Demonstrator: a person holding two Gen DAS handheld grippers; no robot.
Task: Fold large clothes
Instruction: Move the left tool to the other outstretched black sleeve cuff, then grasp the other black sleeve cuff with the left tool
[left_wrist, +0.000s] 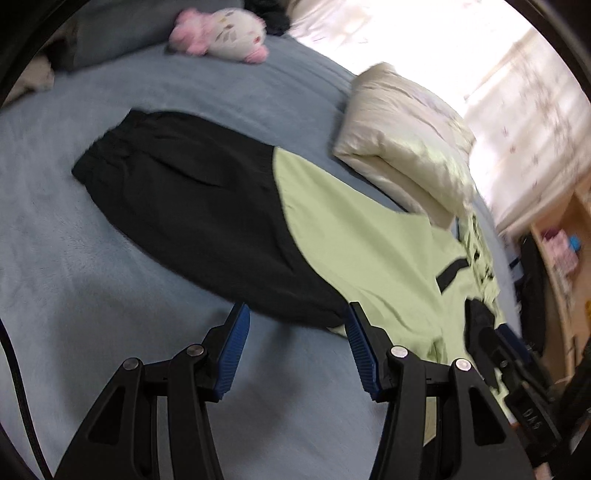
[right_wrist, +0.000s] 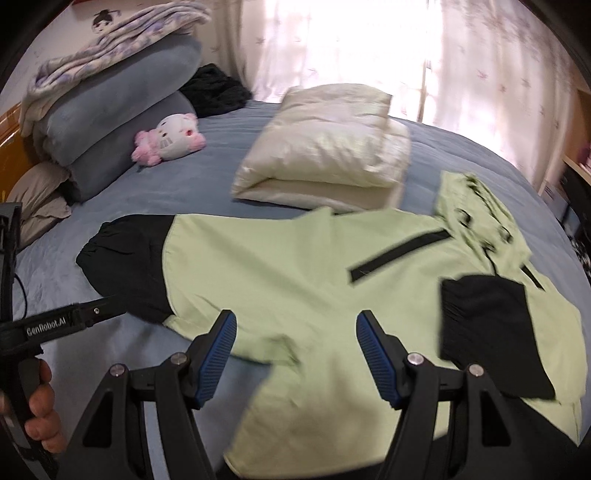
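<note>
A light green jacket (right_wrist: 295, 266) with black sleeves lies spread on the blue bed (right_wrist: 207, 177). One black sleeve (left_wrist: 192, 206) stretches out to the left. The other black sleeve (right_wrist: 487, 325) is folded over the jacket's body, and the hood (right_wrist: 476, 210) lies at the right. My left gripper (left_wrist: 297, 314) hovers open over the bed just short of the outstretched sleeve's cuff, nothing between its blue pads. My right gripper (right_wrist: 295, 321) is open above the green lower body, holding nothing. A hand (right_wrist: 40, 406) grips the left tool's handle.
A folded cream quilt (right_wrist: 325, 144) lies just behind the jacket. A pink and white plush toy (right_wrist: 170, 142), stacked blue pillows (right_wrist: 122, 110) and a dark heap of cloth (right_wrist: 214, 88) are at the head end. Curtains and a wooden shelf (left_wrist: 561, 258) stand beyond the bed.
</note>
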